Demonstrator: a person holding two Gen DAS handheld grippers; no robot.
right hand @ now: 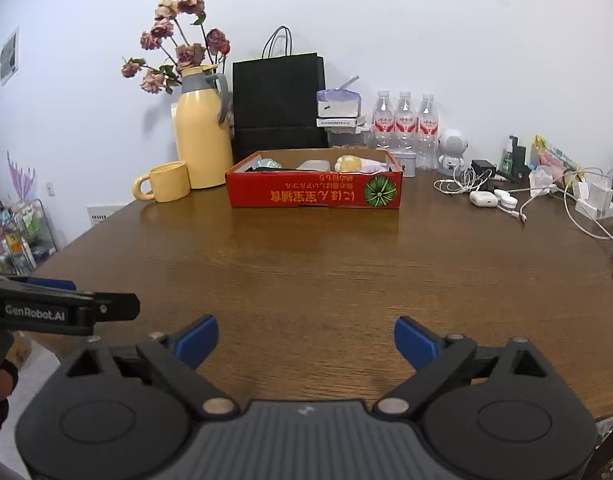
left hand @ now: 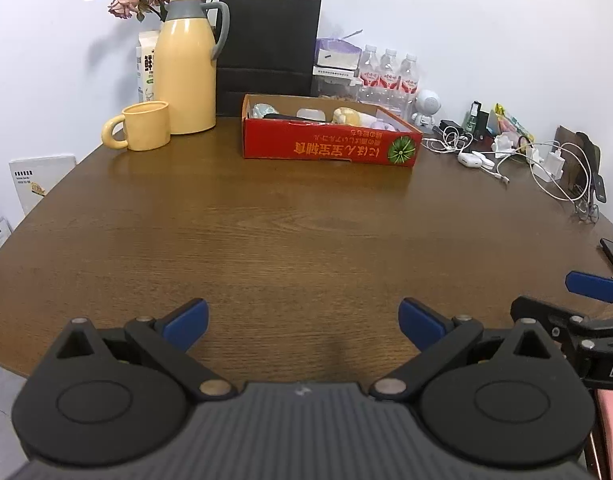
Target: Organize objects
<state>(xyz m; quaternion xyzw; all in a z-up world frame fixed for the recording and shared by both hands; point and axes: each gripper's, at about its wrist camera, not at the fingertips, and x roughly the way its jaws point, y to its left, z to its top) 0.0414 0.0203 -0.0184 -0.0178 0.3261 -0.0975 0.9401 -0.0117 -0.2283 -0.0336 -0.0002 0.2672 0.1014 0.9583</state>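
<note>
A red cardboard box (left hand: 326, 144) stands at the far middle of the brown table; it also shows in the right wrist view (right hand: 314, 192). Several small things lie inside it, among them a yellow soft item (left hand: 346, 115) and a white case (left hand: 310, 114). My left gripper (left hand: 304, 324) is open and empty over the near table edge. My right gripper (right hand: 306, 340) is open and empty, also over the near edge. Both are far from the box. The right gripper's blue finger (left hand: 590, 285) shows at the right edge of the left wrist view.
A yellow jug (left hand: 186, 68) and yellow mug (left hand: 144, 126) stand at the back left. A black paper bag (left hand: 266, 48), water bottles (left hand: 388, 76), a small white robot figure (left hand: 426, 106) and tangled white cables with chargers (left hand: 526, 160) line the back and right.
</note>
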